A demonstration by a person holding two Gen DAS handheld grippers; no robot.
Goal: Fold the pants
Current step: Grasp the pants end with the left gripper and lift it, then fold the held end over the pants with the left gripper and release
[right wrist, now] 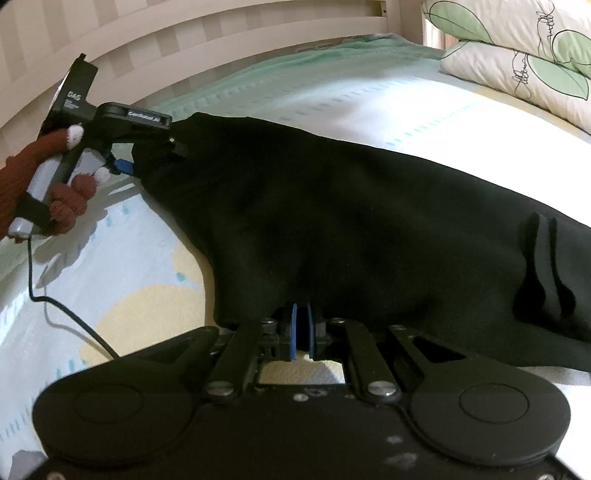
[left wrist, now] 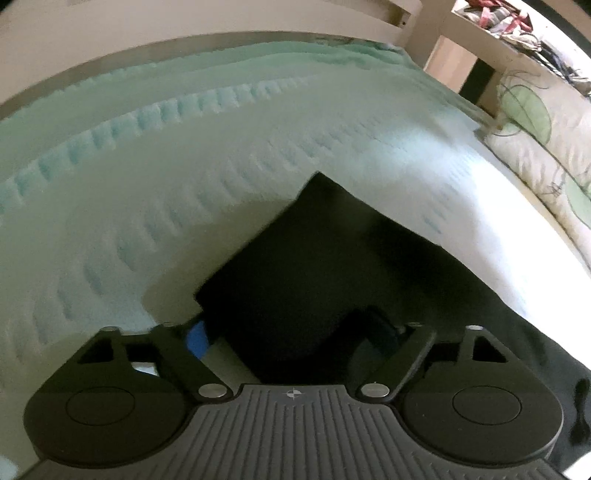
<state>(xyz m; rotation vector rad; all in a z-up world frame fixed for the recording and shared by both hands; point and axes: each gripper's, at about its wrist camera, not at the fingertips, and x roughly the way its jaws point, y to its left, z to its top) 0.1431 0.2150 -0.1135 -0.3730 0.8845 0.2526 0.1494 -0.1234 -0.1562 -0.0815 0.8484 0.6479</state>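
Black pants (right wrist: 332, 221) lie across the bed, also seen in the left wrist view (left wrist: 317, 273). My right gripper (right wrist: 303, 328) is shut on the near edge of the pants, blue pads pinching the cloth. My left gripper (left wrist: 295, 332) stands wide open with the pants' end between its fingers; one blue pad (left wrist: 195, 338) shows at the left. In the right wrist view the left gripper (right wrist: 147, 147) sits at the far left end of the pants, held by a gloved hand (right wrist: 66, 199).
The bed has a pale green and white sheet (left wrist: 184, 184) with yellow patches (right wrist: 147, 310). Leaf-print pillows (right wrist: 517, 62) lie at the right. A slatted bed frame (right wrist: 221, 33) runs along the back. A black cable (right wrist: 55, 306) trails over the sheet.
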